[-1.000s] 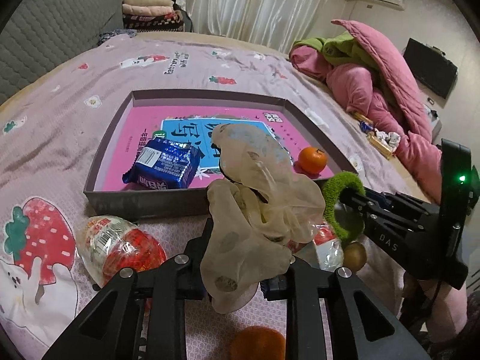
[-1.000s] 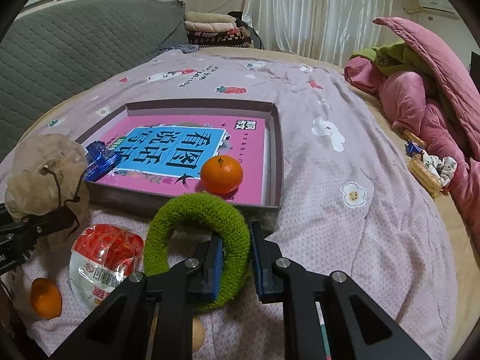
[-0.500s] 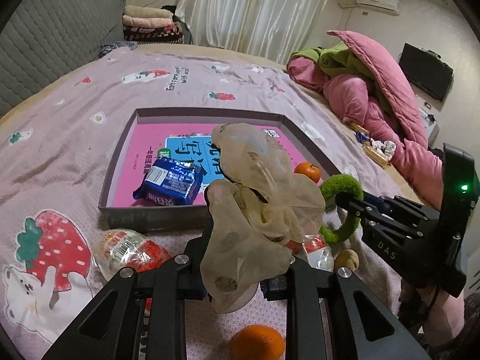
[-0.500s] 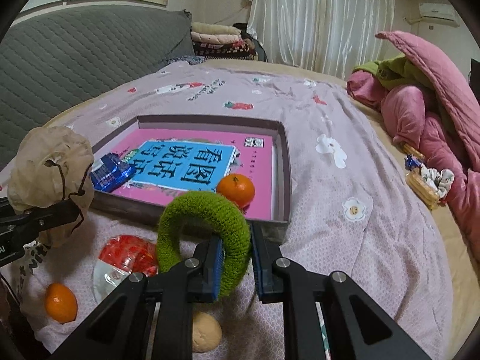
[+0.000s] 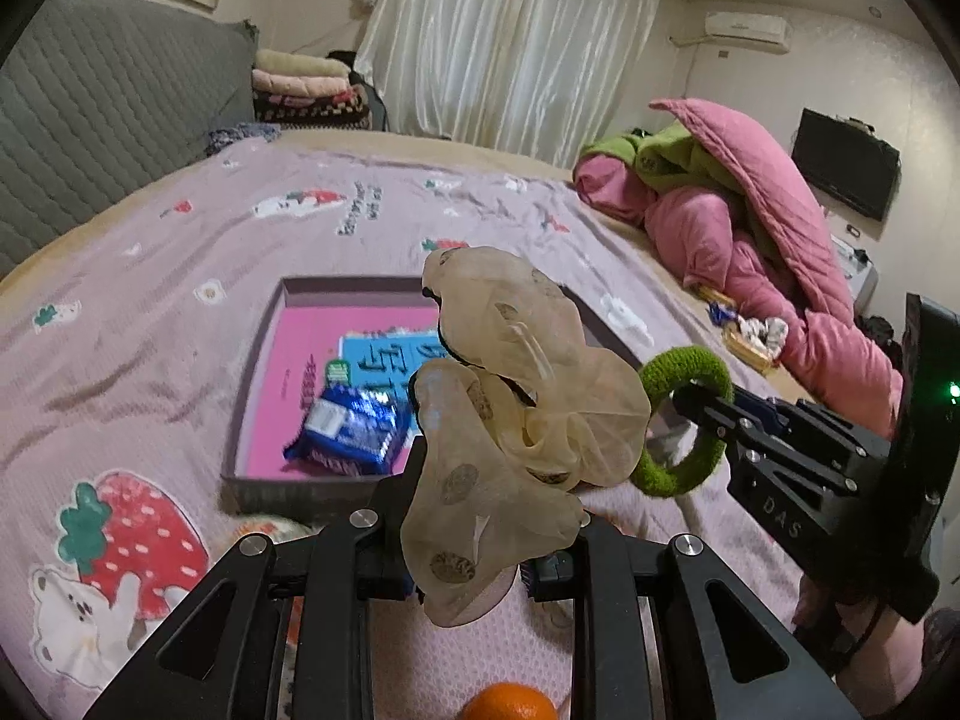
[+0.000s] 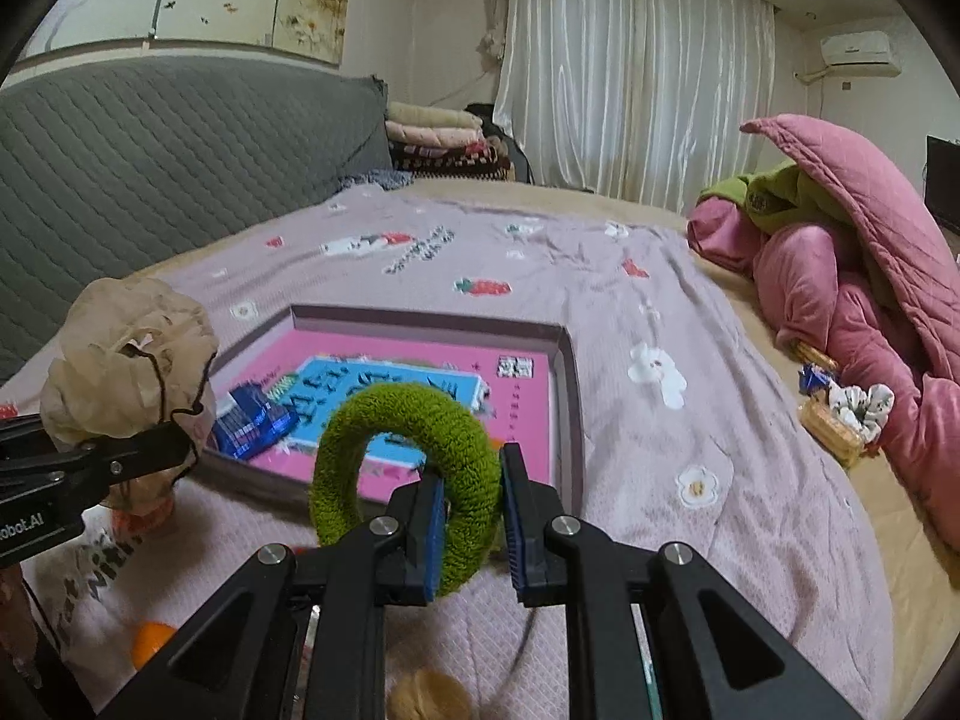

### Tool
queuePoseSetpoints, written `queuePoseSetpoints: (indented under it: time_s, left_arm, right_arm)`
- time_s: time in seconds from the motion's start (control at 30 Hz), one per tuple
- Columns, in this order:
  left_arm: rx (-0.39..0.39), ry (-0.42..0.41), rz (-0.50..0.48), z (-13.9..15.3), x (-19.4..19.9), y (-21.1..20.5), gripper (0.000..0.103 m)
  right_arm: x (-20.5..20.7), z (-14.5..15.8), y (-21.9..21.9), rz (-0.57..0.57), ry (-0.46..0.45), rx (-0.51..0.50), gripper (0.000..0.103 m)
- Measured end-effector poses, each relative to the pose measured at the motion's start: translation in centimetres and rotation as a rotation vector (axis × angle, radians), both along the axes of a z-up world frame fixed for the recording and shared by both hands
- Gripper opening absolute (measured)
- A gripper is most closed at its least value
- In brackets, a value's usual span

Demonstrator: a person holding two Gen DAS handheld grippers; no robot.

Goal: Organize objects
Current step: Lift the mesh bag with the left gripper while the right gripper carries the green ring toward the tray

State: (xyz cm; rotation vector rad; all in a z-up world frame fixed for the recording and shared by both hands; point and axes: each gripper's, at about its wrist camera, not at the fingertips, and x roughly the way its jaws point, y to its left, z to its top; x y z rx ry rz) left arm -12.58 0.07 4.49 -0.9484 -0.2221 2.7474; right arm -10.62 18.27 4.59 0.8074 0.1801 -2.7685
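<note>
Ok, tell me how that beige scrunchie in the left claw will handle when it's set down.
The scrunchie looks floppy: its sheer folds droop over the left claw. It is probably very light, since the thin fabric puffs out unsupported. It will likely slump flat rather than roll, and may cling to the pads on release.

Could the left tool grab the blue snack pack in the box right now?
Probably not yet. The left tool is shut on a beige scrunchie, so its jaws are full. The blue snack pack lies uncovered in the box just ahead, so the way looks free once the scrunchie is dropped.
</note>
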Motion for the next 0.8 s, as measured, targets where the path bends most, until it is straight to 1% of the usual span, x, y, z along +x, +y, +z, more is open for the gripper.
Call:
queuePoseSetpoints:
  time_s: [0.27,0.4,0.67,0.8]
  left_arm:
    - [0.012,0.023,0.037,1.0,-0.7,-1.1,0.024]
    - [0.012,0.046,0.060,1.6,-0.9,-1.7,0.024]
    - [0.022,0.076,0.091,2.4,-1.4,-2.3,0.024]
    - [0.037,0.078,0.101,2.6,-1.9,-2.4,0.024]
  right_arm:
    - [0.3,1.7,-1.2,0.022,0.069,-0.021,0.017]
    - [0.2,2.4,-1.3,0.015,0.100,-0.029,0.017]
    - [-0.7,3.0,-1.2,-0.003,0.118,-0.056,0.017]
    - [-1.2,3.1,-1.0,-0.013,0.125,-0.068,0.017]
